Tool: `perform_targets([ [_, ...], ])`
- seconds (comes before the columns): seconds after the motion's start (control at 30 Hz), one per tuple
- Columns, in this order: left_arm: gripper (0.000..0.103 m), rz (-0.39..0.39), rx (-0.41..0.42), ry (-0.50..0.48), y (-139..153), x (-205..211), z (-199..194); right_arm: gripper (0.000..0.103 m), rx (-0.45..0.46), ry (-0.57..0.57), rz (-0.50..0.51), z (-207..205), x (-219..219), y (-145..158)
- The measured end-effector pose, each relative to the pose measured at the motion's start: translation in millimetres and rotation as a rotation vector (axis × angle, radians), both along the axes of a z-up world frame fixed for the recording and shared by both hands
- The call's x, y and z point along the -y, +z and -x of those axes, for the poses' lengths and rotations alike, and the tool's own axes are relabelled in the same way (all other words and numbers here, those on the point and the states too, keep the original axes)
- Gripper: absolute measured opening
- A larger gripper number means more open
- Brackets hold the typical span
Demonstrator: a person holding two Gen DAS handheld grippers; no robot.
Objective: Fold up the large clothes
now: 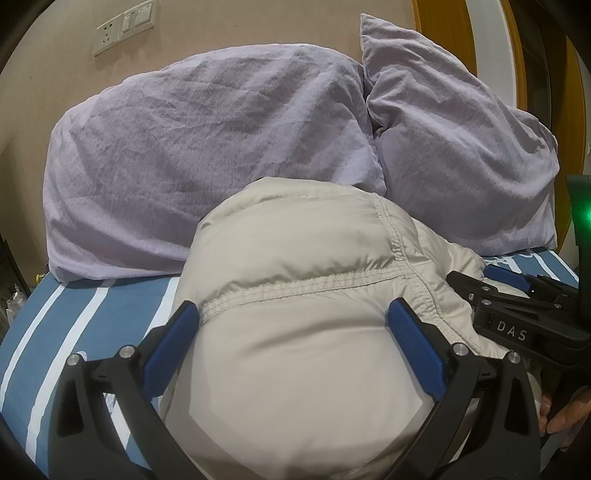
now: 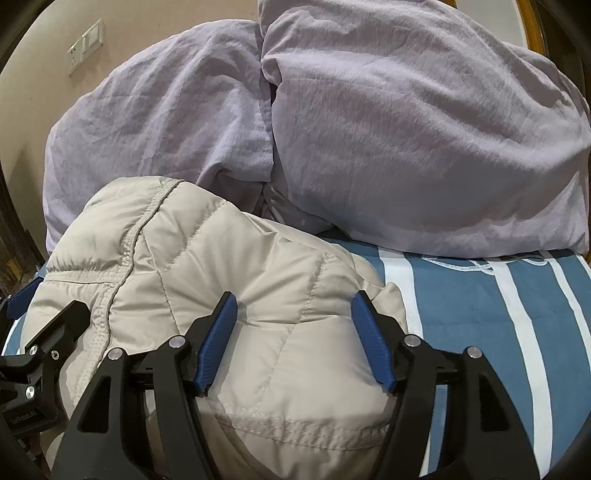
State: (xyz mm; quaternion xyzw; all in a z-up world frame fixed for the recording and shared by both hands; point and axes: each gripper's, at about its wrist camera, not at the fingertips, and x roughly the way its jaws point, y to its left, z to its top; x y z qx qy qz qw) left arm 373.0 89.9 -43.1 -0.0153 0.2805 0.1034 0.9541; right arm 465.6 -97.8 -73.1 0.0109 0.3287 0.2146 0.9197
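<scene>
A beige puffy quilted jacket (image 1: pixel 295 295) lies bunched on the blue-and-white striped bed; it also shows in the right wrist view (image 2: pixel 207 266). My left gripper (image 1: pixel 293 314) stands wide open, its blue-padded fingers (image 1: pixel 413 347) straddling the thick bulk of the jacket. My right gripper (image 2: pixel 293 310) is also open, its fingers (image 2: pixel 218 339) on either side of a padded fold of the jacket at its right end. The right gripper also shows at the right edge of the left wrist view (image 1: pixel 517 295). The jacket's lower part is hidden under the grippers.
Two lilac pillows (image 1: pixel 207 155) (image 1: pixel 458 155) lean against the wall right behind the jacket. The striped bed sheet (image 2: pixel 480 317) extends to the right and shows to the left (image 1: pixel 74 325). A wall socket panel (image 1: pixel 123 26) is up left. A wooden frame (image 1: pixel 436 22) is at the back right.
</scene>
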Motion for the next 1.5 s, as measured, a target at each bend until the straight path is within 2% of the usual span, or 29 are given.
perform_targets([
  [0.13,0.101,-0.001,0.011,0.006,0.5,0.9,2.9,0.07,0.01,-0.009,-0.001,1.3,1.7,1.6],
  [0.3,0.101,0.024,-0.004,0.009,7.2,-1.1,19.9,0.079,-0.011,-0.024,-0.015,18.0,15.5,10.1],
  [0.37,0.101,0.051,-0.01,0.008,9.5,-1.8,35.5,0.086,-0.018,-0.024,-0.019,35.8,25.3,15.9],
  [0.53,0.101,0.065,-0.042,0.013,21.4,2.8,81.2,0.092,-0.038,-0.016,-0.005,83.8,45.9,27.2],
  [0.63,0.101,0.074,-0.055,0.028,28.4,4.7,112.1,0.098,-0.081,-0.014,0.007,117.5,58.7,30.4],
  [0.8,0.101,0.122,-0.084,0.031,32.2,7.9,159.5,0.101,-0.151,0.002,0.004,165.4,73.8,29.5],
  [0.93,0.101,0.13,-0.106,0.028,31.6,14.6,196.6,0.102,-0.157,0.041,-0.018,204.7,82.6,33.5],
  [1.07,0.101,0.167,-0.131,0.026,33.7,16.0,226.0,0.102,-0.156,0.065,0.0,238.1,82.6,41.4],
  [1.3,0.101,0.266,-0.184,-0.004,37.1,13.9,255.7,0.102,-0.161,0.078,0.011,265.2,79.0,48.8],
  [1.5,0.101,0.268,-0.192,-0.021,38.8,23.2,269.1,0.102,-0.17,0.075,0.004,274.6,80.8,53.1],
])
